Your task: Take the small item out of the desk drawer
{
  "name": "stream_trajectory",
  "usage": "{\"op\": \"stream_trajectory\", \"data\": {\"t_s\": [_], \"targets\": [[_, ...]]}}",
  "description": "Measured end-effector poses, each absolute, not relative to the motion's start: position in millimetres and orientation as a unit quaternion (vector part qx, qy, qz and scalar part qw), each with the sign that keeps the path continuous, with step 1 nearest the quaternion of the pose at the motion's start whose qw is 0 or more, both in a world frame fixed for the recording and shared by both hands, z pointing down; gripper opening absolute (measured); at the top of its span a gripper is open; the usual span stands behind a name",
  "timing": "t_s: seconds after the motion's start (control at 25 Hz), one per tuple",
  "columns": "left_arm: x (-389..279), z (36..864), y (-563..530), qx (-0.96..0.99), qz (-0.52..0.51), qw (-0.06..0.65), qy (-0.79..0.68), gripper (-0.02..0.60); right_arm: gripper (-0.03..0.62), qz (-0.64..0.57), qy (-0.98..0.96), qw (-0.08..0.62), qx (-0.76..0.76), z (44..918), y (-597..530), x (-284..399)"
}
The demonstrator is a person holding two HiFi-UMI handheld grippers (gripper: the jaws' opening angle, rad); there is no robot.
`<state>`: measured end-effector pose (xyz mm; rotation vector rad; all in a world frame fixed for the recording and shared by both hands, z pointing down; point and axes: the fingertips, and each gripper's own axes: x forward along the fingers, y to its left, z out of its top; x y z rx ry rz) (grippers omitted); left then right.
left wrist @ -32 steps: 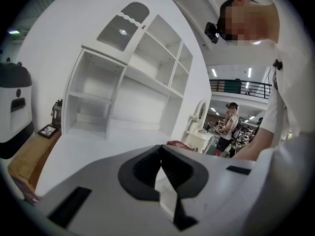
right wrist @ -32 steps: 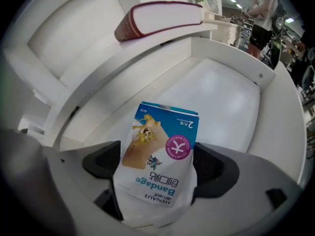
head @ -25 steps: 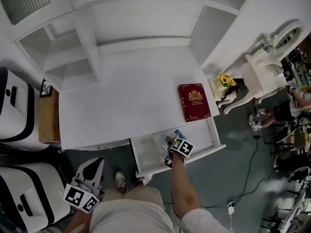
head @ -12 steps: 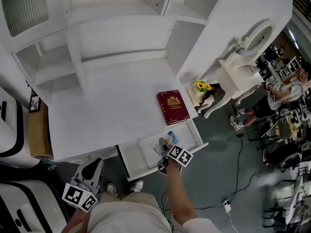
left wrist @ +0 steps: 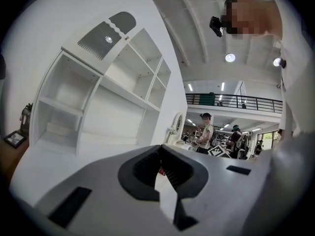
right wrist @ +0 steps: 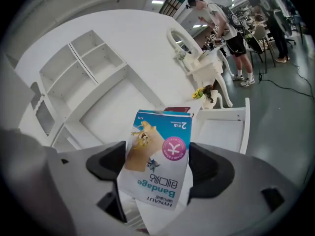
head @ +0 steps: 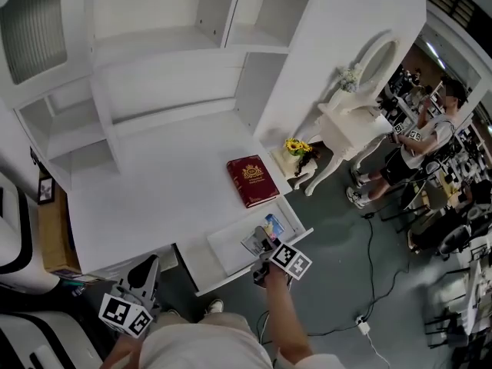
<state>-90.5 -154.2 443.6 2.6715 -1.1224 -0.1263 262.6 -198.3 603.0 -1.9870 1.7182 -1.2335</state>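
The white desk (head: 154, 191) with its shelved hutch (head: 169, 75) fills the head view. Its top is bare to the left of a red book (head: 251, 181), which lies by the right edge just behind the open drawer (head: 229, 252), and grey floor (head: 346, 260) lies open to the drawer's right. The right forearm (head: 286, 321) reaches forward from the body, and the right gripper (head: 265, 244), tilted slightly downward above the drawer's front edge, has just been closing its jaws, which clamp the bandage box (right wrist: 158, 161) clear above the drawer. The left gripper (head: 144, 271) is low in front of the desk's left part, pointing level, its jaw tips together on nothing.
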Motion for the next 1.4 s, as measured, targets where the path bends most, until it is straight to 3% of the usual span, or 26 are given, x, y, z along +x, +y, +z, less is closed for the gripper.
{"op": "stream_trajectory", "data": {"t_s": [0.16,0.8,1.4], "targets": [[-85.6,436.8,-156.3,0.919,-0.04,0.108,-0.377,0.015,0.409,-0.4,0.601,0.118,-0.682,587.4,-197.8,265.2],[-89.9,417.5,-162.7,0.913,-0.049,0.091,-0.395,0.015,0.408,-0.276,0.674,0.259,-0.634,447.8,-197.2,257.3],[-102.7,375.3,-179.9,0.903,-0.08,0.048,-0.42,0.015,0.408,-0.152,0.706,0.316,-0.615,329.6,-168.6,264.5]]}}
